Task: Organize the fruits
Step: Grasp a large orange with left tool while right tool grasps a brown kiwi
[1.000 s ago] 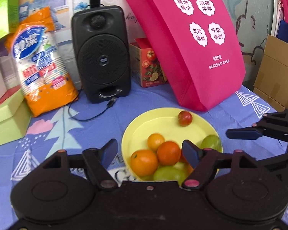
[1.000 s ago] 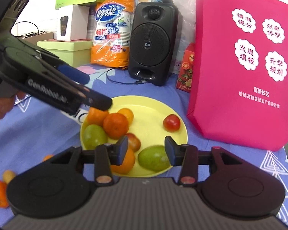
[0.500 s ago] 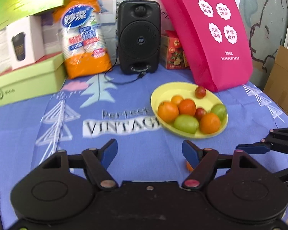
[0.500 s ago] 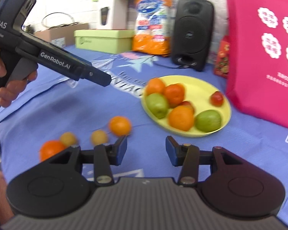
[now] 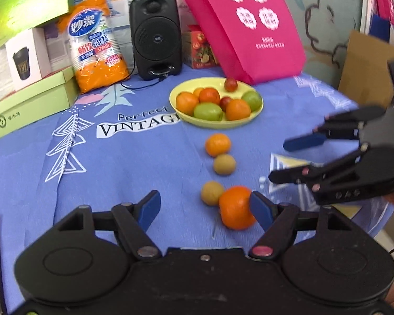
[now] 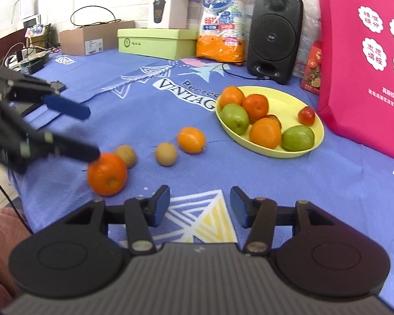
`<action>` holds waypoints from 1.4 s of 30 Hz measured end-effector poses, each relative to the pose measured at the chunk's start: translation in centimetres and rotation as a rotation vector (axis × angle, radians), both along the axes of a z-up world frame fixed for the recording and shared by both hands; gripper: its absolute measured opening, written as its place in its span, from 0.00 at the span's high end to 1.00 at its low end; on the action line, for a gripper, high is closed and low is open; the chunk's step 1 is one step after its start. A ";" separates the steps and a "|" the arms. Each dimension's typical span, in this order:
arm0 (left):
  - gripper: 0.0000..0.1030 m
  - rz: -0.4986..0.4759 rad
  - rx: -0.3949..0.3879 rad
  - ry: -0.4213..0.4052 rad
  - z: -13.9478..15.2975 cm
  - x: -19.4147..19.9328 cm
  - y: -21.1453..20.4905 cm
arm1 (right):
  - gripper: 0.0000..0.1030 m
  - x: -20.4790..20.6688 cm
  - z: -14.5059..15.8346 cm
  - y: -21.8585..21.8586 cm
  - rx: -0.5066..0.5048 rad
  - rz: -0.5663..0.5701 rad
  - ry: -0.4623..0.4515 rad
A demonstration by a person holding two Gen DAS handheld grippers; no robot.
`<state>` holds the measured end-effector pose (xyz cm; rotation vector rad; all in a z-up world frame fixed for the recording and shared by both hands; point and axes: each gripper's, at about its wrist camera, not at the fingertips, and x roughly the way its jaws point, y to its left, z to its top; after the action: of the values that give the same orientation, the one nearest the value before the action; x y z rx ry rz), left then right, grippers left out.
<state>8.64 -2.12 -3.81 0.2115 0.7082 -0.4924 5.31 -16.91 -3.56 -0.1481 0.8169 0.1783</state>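
The left claw (image 5: 205, 207) has its jaws wide apart, and they have just been opening more. A big orange (image 5: 236, 207) sits near its right pad, but the pads do not squeeze it. The right claw (image 6: 199, 204) has its jaws partly apart too, and they have just been opening; nothing is between them, only the blue cloth of the worktop (image 6: 144, 120).

The yellow plate (image 6: 312, 147) already holds a lot of fruit: oranges, green ones and small red ones. Four fruits are left on the cloth in a loose row. They are the big orange, two little brown fruits (image 5: 224, 164) (image 5: 212, 193) and a small orange (image 5: 218, 145) nearest the plate.

So I think most of the job is done. The last four fruits need to go on the plate, and the big orange looks like the next one to grab.
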 end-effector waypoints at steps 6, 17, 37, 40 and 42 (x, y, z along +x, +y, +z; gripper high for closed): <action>0.18 -0.013 -0.011 -0.005 -0.4 0.0 -0.9 | 0.48 -0.2 0.2 1.0 -0.013 0.039 -0.008; 0.41 -0.079 -0.088 0.111 -1.8 0.8 -1.7 | 0.48 -0.7 0.2 -0.2 -0.008 0.014 0.002; 0.67 -0.001 -0.144 0.153 -2.0 2.0 2.1 | 0.57 5.4 -2.1 2.4 0.030 0.098 0.044; 0.67 0.026 -0.145 0.155 -2.1 2.0 3.1 | 0.61 6.1 -2.5 2.9 0.041 0.108 0.047; 0.67 0.043 -0.146 0.161 -2.3 1.9 3.8 | 0.66 6.4 -2.6 3.2 0.048 0.109 0.046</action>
<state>10.57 1.68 -6.06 0.0201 0.8290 -0.5219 11.75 -13.71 -6.19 -0.1441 0.8505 0.3048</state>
